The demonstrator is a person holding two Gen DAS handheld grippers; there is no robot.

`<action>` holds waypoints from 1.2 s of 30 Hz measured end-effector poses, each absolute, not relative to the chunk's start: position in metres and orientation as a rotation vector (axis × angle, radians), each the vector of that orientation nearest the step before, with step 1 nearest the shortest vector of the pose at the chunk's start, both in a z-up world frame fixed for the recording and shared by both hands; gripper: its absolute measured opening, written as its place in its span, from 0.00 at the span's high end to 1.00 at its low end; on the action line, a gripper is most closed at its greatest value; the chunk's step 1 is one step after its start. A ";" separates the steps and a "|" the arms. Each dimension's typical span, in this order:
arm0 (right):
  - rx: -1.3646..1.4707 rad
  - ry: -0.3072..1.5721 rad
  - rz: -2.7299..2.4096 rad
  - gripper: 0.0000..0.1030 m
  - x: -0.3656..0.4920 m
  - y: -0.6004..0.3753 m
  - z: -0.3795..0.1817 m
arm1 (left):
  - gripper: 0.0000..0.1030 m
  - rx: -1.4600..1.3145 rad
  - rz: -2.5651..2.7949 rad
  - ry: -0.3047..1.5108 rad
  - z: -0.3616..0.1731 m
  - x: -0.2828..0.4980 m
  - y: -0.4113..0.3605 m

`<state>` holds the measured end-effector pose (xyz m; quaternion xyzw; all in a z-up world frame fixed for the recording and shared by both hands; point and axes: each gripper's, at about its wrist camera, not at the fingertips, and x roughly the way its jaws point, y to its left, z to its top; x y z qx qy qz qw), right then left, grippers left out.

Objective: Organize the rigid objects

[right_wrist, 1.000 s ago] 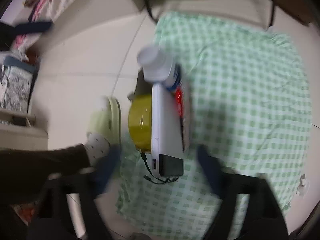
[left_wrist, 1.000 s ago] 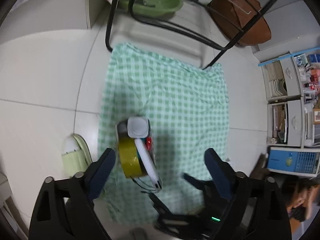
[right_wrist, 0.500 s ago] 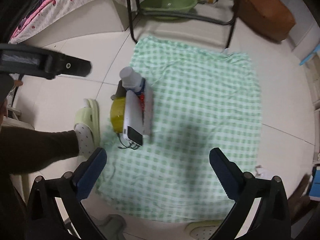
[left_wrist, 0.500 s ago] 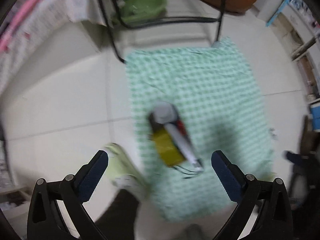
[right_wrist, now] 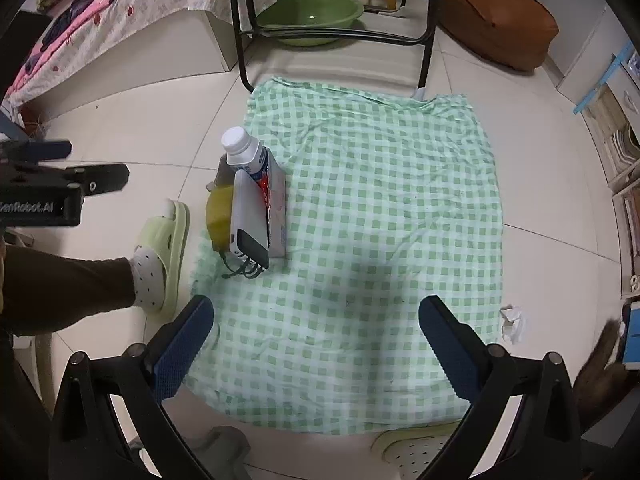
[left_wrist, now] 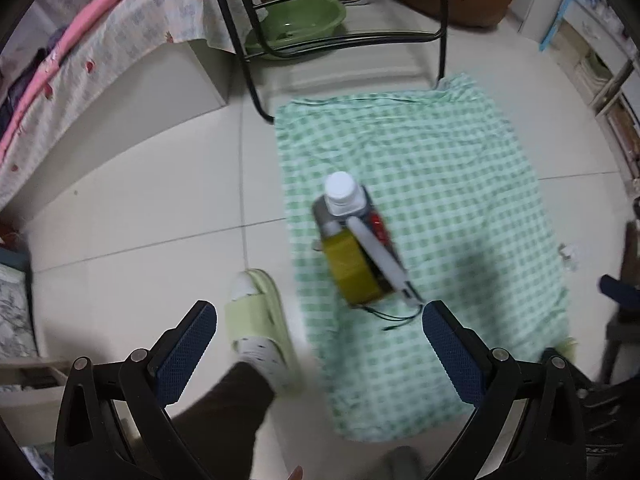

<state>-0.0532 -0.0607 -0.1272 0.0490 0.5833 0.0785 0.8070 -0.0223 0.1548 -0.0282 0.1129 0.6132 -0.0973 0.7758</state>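
A tight group of objects stands on the left edge of a green checked cloth (right_wrist: 380,208): a white-capped bottle (right_wrist: 242,152), a white power bank (right_wrist: 248,220) with a black cable, a yellow tape roll (right_wrist: 218,214) and a red-and-white box (right_wrist: 276,200). The left wrist view shows the same bottle (left_wrist: 340,194), power bank (left_wrist: 382,260) and yellow roll (left_wrist: 352,268). My left gripper (left_wrist: 320,354) is open and empty, high above the floor. My right gripper (right_wrist: 316,348) is open and empty above the cloth's near edge. The left gripper's body shows at the left edge (right_wrist: 52,192).
The person's foot in a green slipper (right_wrist: 160,256) stands left of the cloth. A black chair frame (right_wrist: 332,36) and a green basin (right_wrist: 312,16) are behind it. A bed (left_wrist: 80,80) is far left, shelves (right_wrist: 616,140) right, a brown bag (right_wrist: 496,28) at the back.
Both grippers have risen and pulled back from the object group, which now looks smaller. The left view has swung left, showing the bed and the slippered foot. The objects have not moved.
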 end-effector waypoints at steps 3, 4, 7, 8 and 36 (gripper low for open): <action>0.115 1.254 0.165 0.00 -0.051 -0.061 -0.132 | 0.00 0.251 -0.221 1.320 -0.024 -0.017 0.160; 0.113 1.257 0.167 0.00 -0.050 -0.059 -0.133 | 0.00 0.253 -0.222 1.316 -0.024 -0.015 0.161; 0.097 1.258 0.173 0.00 -0.048 -0.054 -0.135 | 0.00 0.250 -0.236 1.310 -0.018 -0.014 0.162; 0.091 1.256 0.175 0.00 -0.048 -0.052 -0.135 | 0.00 0.251 -0.242 1.308 -0.018 -0.014 0.161; 0.108 1.278 0.167 0.00 -0.037 -0.045 -0.145 | 0.00 0.255 -0.284 1.320 -0.025 -0.007 0.153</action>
